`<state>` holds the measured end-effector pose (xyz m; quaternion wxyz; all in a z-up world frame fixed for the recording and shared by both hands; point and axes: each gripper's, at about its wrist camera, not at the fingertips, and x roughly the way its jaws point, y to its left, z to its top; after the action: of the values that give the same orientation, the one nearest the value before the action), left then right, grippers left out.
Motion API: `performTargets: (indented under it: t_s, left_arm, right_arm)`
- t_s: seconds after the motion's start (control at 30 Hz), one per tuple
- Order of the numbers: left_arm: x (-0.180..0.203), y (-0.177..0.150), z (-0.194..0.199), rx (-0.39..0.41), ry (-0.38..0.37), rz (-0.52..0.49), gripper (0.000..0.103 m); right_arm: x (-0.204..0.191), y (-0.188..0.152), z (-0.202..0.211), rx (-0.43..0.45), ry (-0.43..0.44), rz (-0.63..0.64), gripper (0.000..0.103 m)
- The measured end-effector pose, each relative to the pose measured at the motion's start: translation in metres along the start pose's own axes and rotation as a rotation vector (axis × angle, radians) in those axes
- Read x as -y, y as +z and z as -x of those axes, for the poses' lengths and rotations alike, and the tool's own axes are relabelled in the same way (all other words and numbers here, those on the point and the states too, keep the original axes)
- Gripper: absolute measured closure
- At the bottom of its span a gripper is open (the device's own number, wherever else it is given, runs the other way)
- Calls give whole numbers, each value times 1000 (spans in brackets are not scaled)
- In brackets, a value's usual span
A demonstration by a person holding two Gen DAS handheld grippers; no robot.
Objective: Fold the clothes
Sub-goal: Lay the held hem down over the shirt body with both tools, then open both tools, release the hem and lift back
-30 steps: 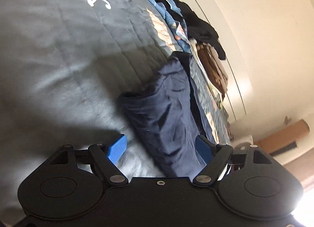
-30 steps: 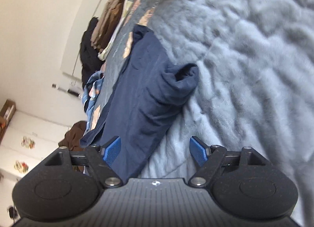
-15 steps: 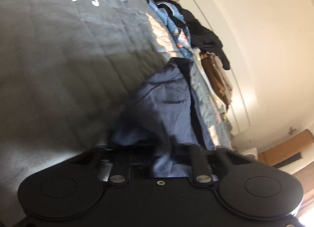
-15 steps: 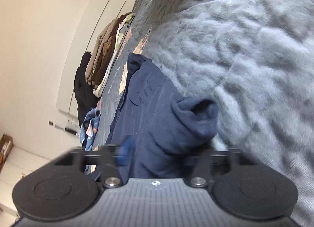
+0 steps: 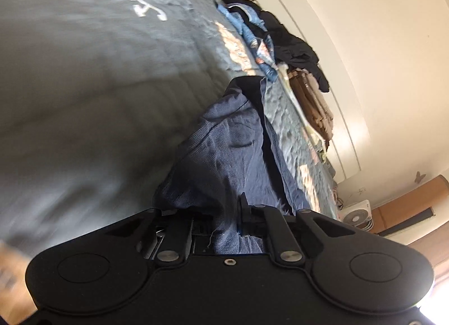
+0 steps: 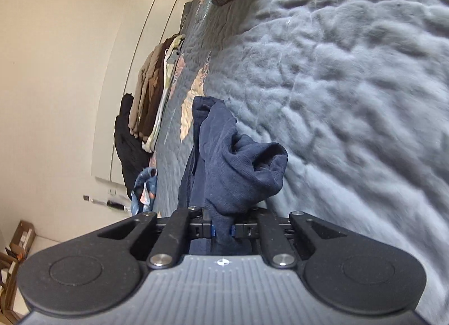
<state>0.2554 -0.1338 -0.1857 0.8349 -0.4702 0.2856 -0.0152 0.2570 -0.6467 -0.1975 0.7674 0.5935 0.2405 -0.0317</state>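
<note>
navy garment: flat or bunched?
Bunched: the navy garment rises in rumpled folds off the bedspread, pinched in the right hand-held gripper.

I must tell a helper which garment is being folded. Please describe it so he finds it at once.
Look at the grey quilt covering the bed. On it lies one navy garment, apart from the clothes piled along the wall. It alone is gripped by both claws, left and right.

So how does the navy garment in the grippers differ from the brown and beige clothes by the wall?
The navy blue garment is bunched and lifted off the grey quilt; the brown and beige clothes lie stacked flat. Left gripper and right gripper clamp the navy one; nothing holds the stack.
</note>
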Motion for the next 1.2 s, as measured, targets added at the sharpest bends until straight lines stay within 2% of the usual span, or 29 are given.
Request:
performTargets:
  t_s: [0.1,0.33,0.4,0.67,0.8,0.83,0.87,0.9,0.93,0.97,1.0,1.03,1.1,1.13,1.2]
  left_arm:
    - [2,-12,30,-3,14,-30,93]
    - [-18,-32,91,-13,54,4,93]
    - [-20,-35,108,-22,60,-15,93]
    - [-34,-40,183,-100,86,-71,93]
    - [-52,-55,182,-188,176,-82,91]
    - [-54,-58,184,-193,213,-88,84]
    - [-53,-61,187,-189,234,-110,79]
    - [-50,-63,190,-184,252,-135,69]
    - [-44,-65,195,-175,272,-181,55]
    - [-35,-69,203,-163,295,-251,49]
    - [-25,-73,210,-154,310,-330,43]
    - [-16,-76,217,-144,323,-409,43]
    - [3,-82,230,-120,338,-556,40]
    - [12,-85,237,-104,338,-621,32]
    - [24,-91,252,-49,320,-709,23]
  right_arm:
    - [3,-12,17,-10,-19,24,95]
    - [18,-37,79,-7,-31,12,95]
    - [23,-45,100,-15,-43,15,95]
    - [43,-78,181,-47,-91,27,95]
    - [53,-94,222,-63,-115,33,92]
    - [60,-99,221,-77,-150,36,90]
    - [67,-104,219,-91,-187,38,85]
    - [74,-108,218,-111,-213,42,78]
    - [81,-113,218,-132,-238,46,73]
    - [84,-117,220,-143,-249,51,66]
    - [87,-122,223,-155,-259,56,62]
    - [84,-126,229,-154,-254,90,60]
    - [74,-133,241,-152,-257,169,45]
    - [68,-136,247,-150,-265,214,42]
    - [51,-139,257,-126,-273,337,34]
